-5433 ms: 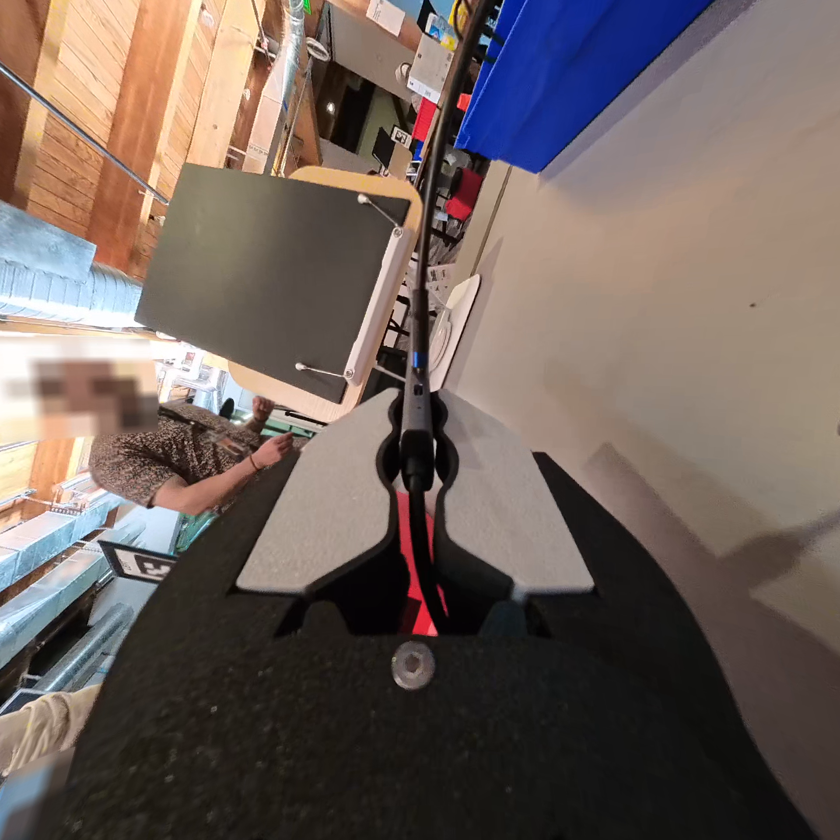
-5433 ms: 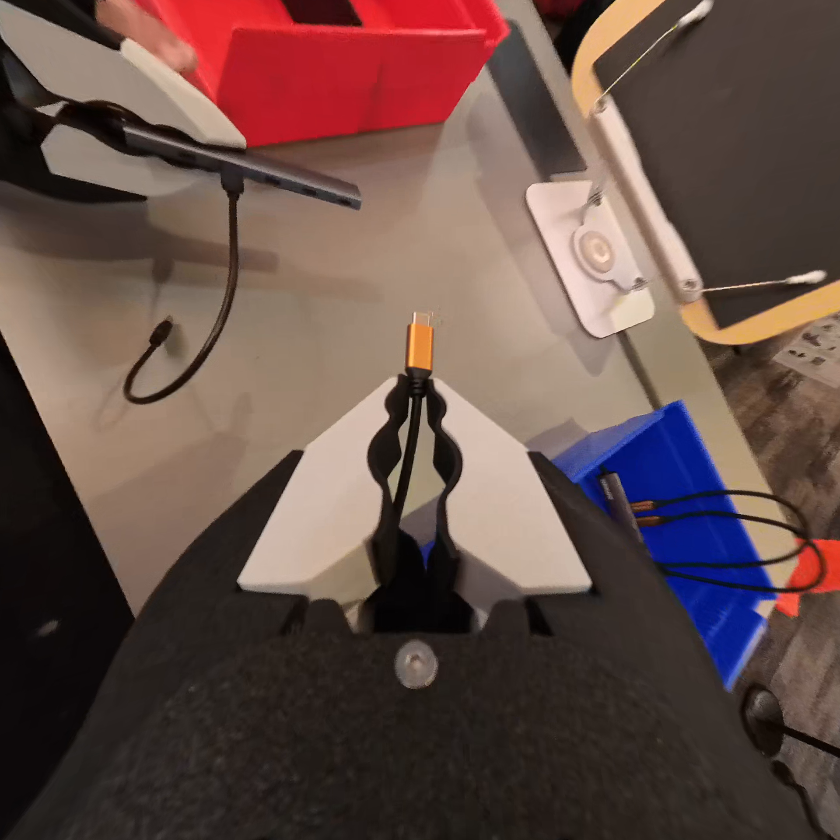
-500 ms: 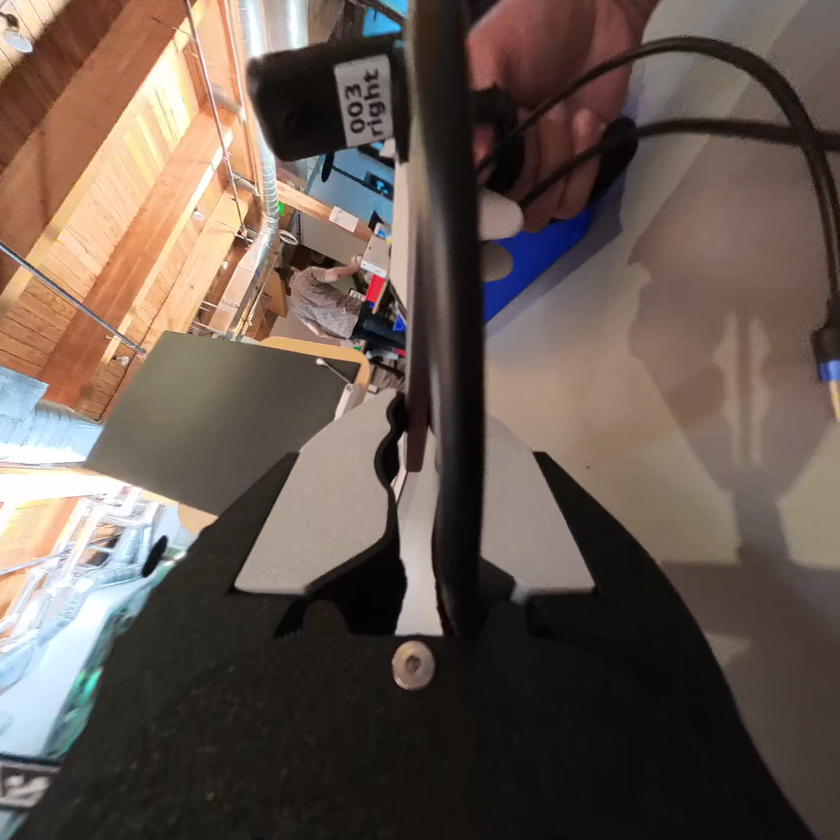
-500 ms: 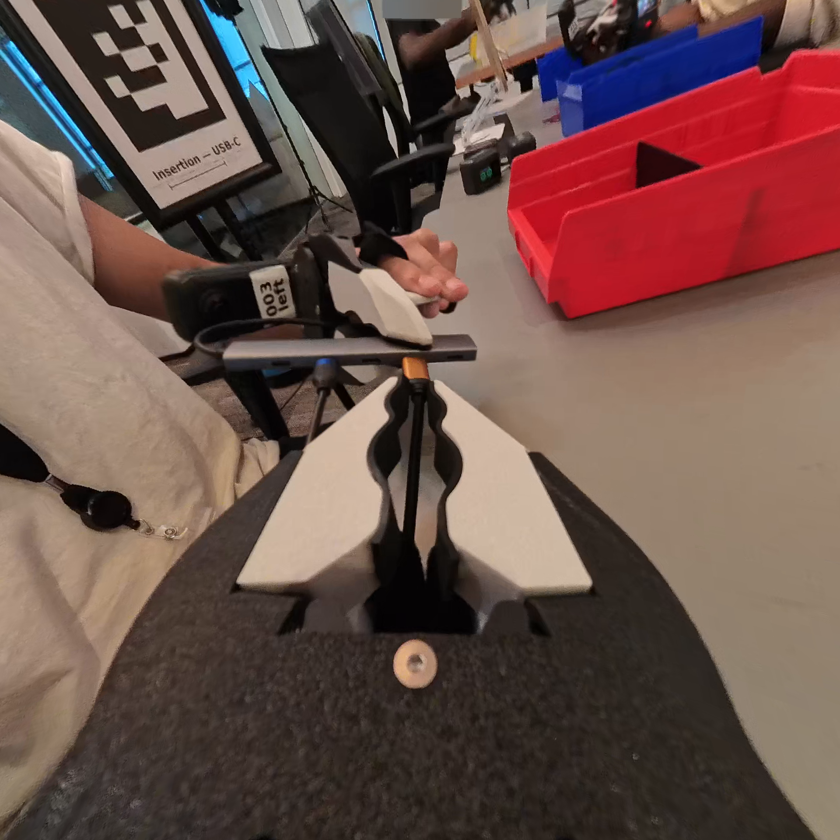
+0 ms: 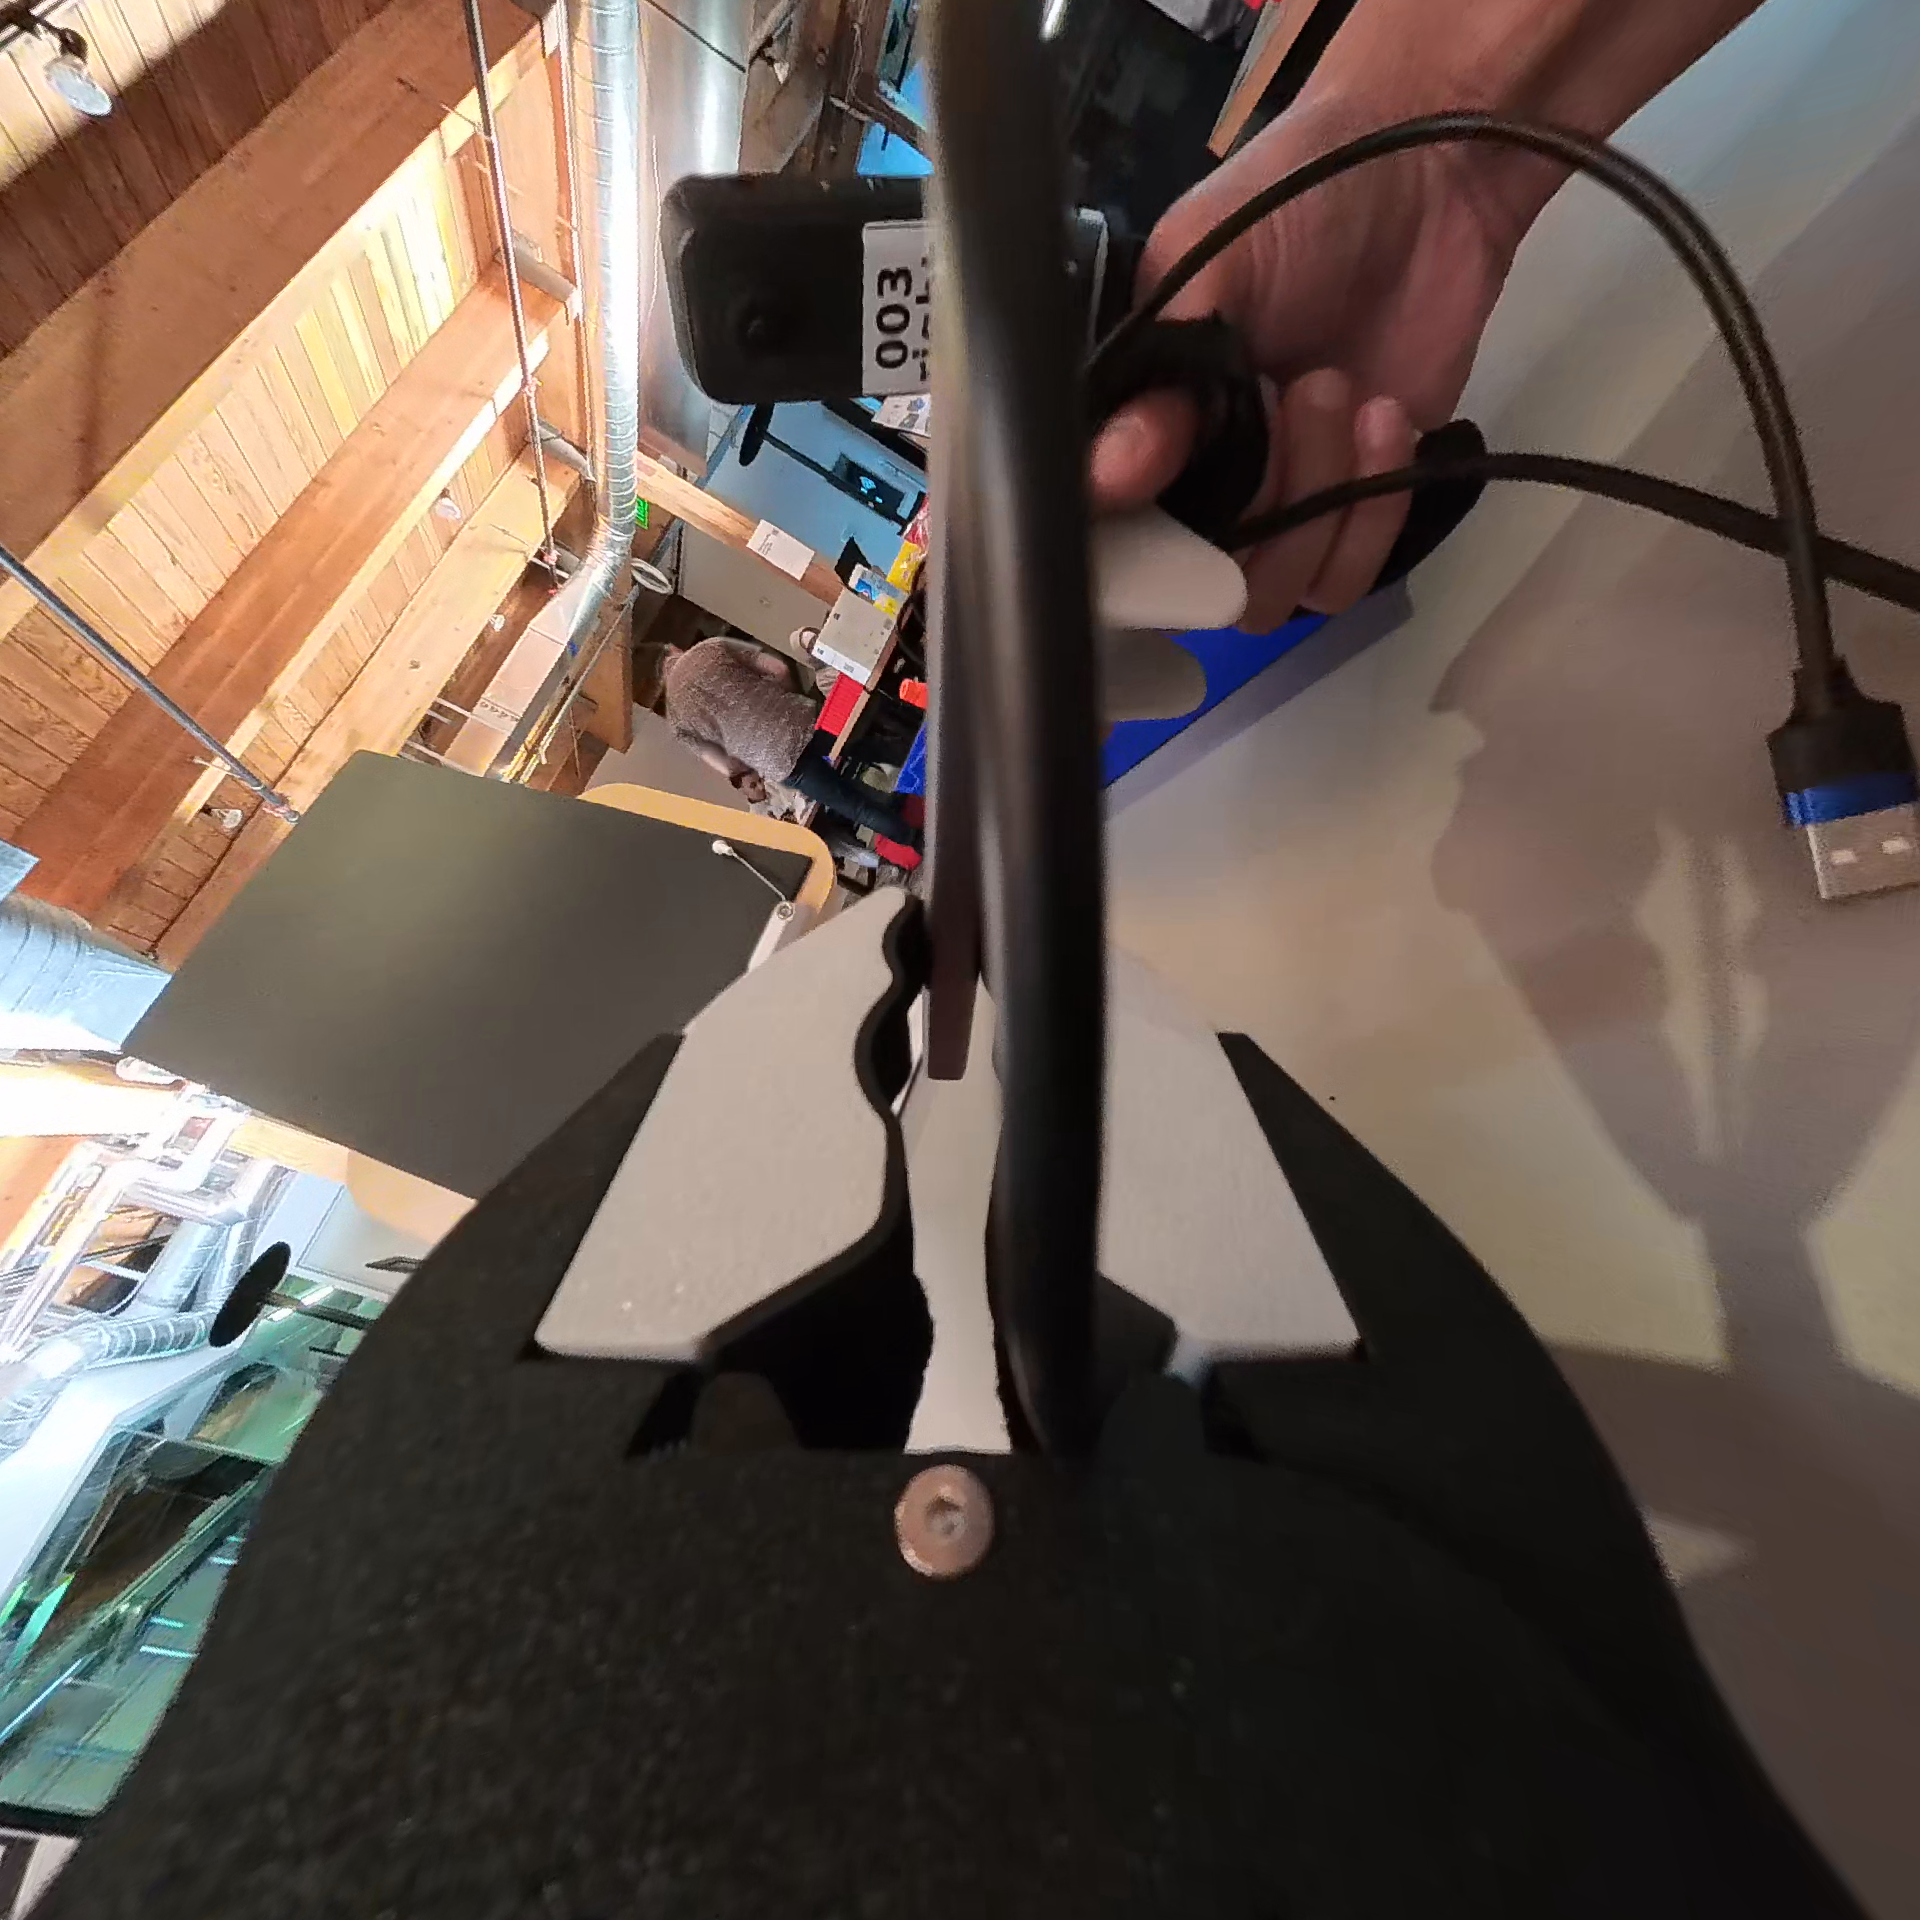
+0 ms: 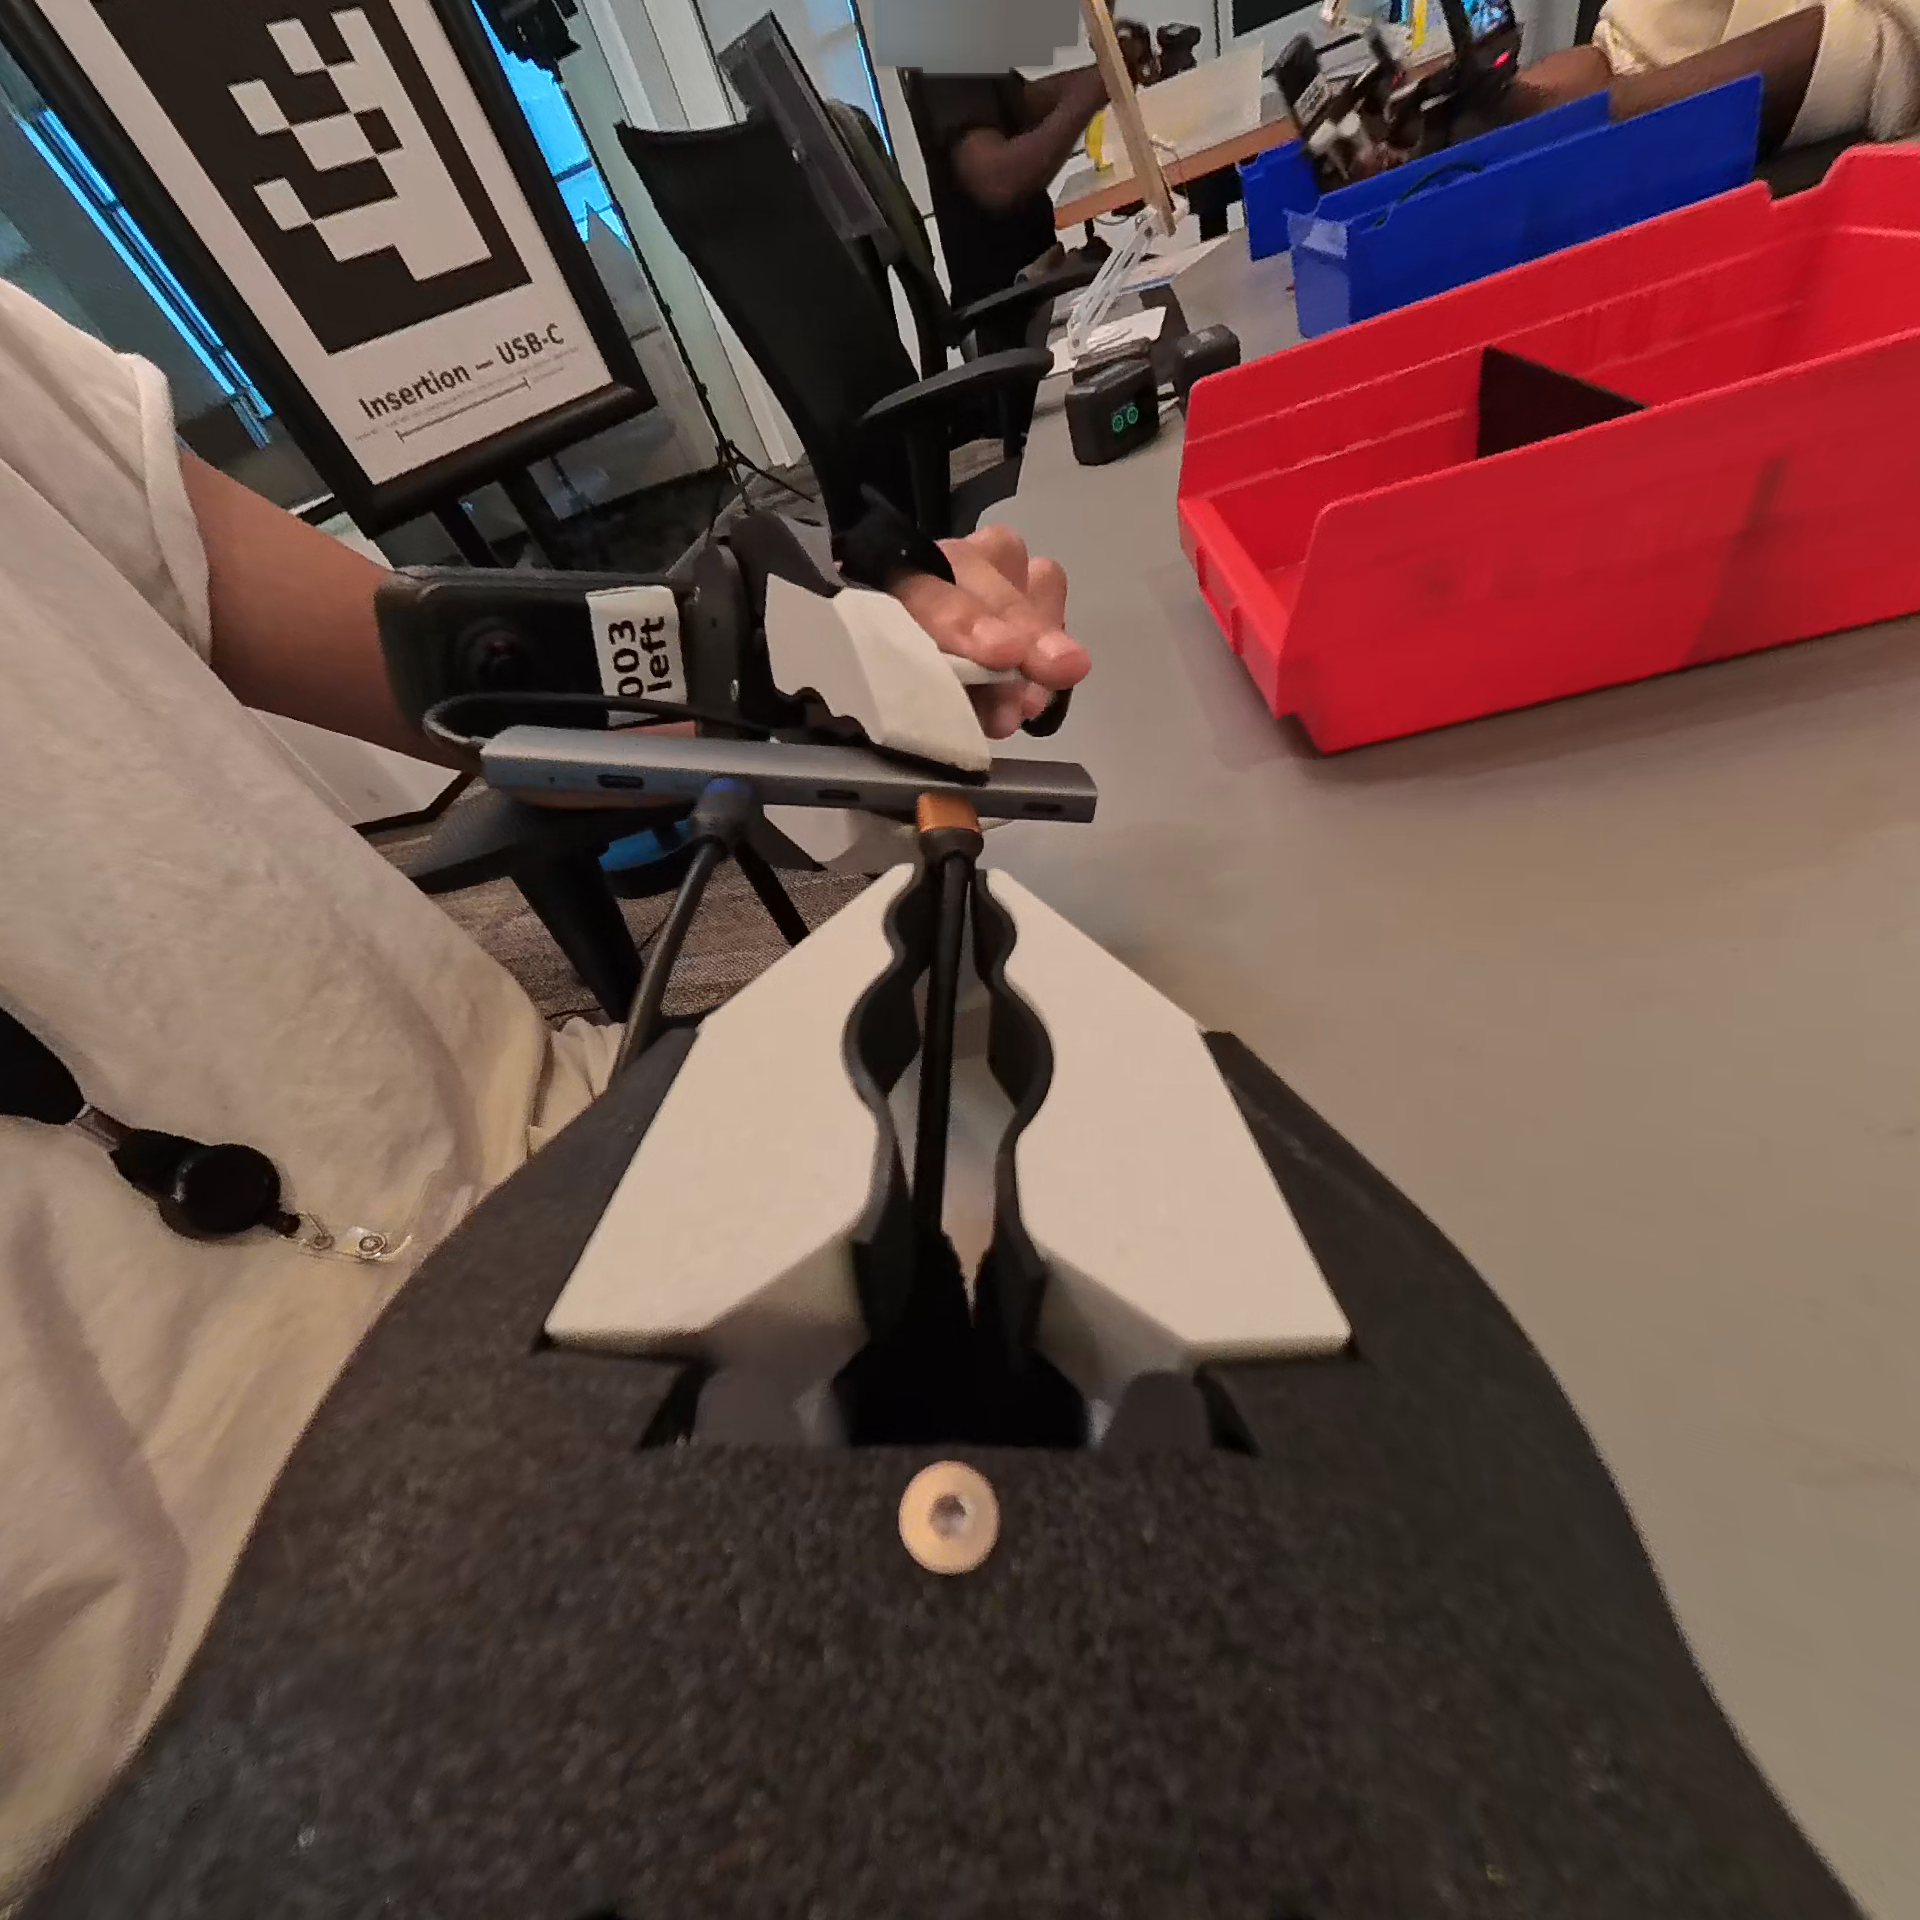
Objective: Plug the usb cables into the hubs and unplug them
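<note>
The left gripper (image 6: 914, 717) is clamped on a slim grey metal USB hub (image 6: 790, 774), held level above the grey table (image 6: 1507, 987). The right gripper (image 6: 940, 894) pinches a thin black cable (image 6: 935, 1039) whose orange-sleeved plug (image 6: 945, 812) sits in a hub port. A blue-collared plug (image 6: 722, 805) occupies a neighbouring port; a red plastic bin (image 6: 1558, 540) stands beyond.

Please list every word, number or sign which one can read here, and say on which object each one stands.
I do not copy writing; these things bear it.
White sticker on black camera, right wrist view: printed text.
Second white sticker on other black camera, left wrist view: half hidden.
Black-framed white sign board: square pattern, one printed line.
Distant white papers: too small.
</note>
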{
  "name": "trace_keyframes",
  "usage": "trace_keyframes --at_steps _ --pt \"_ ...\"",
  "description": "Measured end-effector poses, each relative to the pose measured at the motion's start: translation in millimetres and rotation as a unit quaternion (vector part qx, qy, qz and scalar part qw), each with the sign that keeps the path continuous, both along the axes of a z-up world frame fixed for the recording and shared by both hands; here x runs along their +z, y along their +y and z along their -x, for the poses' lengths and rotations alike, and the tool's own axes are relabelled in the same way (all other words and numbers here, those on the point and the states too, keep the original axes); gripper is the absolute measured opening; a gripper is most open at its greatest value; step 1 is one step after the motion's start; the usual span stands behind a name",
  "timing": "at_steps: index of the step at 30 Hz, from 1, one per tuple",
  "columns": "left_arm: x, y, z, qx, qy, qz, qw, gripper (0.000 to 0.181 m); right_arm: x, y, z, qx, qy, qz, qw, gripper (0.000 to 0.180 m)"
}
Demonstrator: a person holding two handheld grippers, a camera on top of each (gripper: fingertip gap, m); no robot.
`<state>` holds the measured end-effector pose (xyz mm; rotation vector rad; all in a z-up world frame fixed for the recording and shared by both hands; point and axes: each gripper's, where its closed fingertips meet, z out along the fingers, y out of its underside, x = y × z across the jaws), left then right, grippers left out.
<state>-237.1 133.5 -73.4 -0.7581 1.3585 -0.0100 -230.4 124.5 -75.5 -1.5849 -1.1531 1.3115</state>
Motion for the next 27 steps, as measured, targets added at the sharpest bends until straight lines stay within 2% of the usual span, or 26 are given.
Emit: trace_keyframes --at_steps 5,17,22,27 --pt "-0.6 -0.9 -1.3 -0.004 -0.003 0.006 1.000 0.010 1.5 -3.9 2.3 0.012 0.006 0.016 1.000 0.015" --pt "0.3 -11.6 -7.2 -0.021 0.010 -0.016 1.000 0.010 2.5 -13.8 2.8 0.043 0.000 0.038 0.998 0.010" --pt "0.2 -10.8 -8.2 -0.018 0.011 -0.014 1.000 0.010 3.6 -12.6 2.0 0.036 0.001 0.041 0.999 0.010" --pt "-1.0 0.5 -4.7 -0.002 -0.013 0.030 0.999 0.010 3.8 0.8 0.9 -0.006 -0.024 0.011 1.000 0.012"
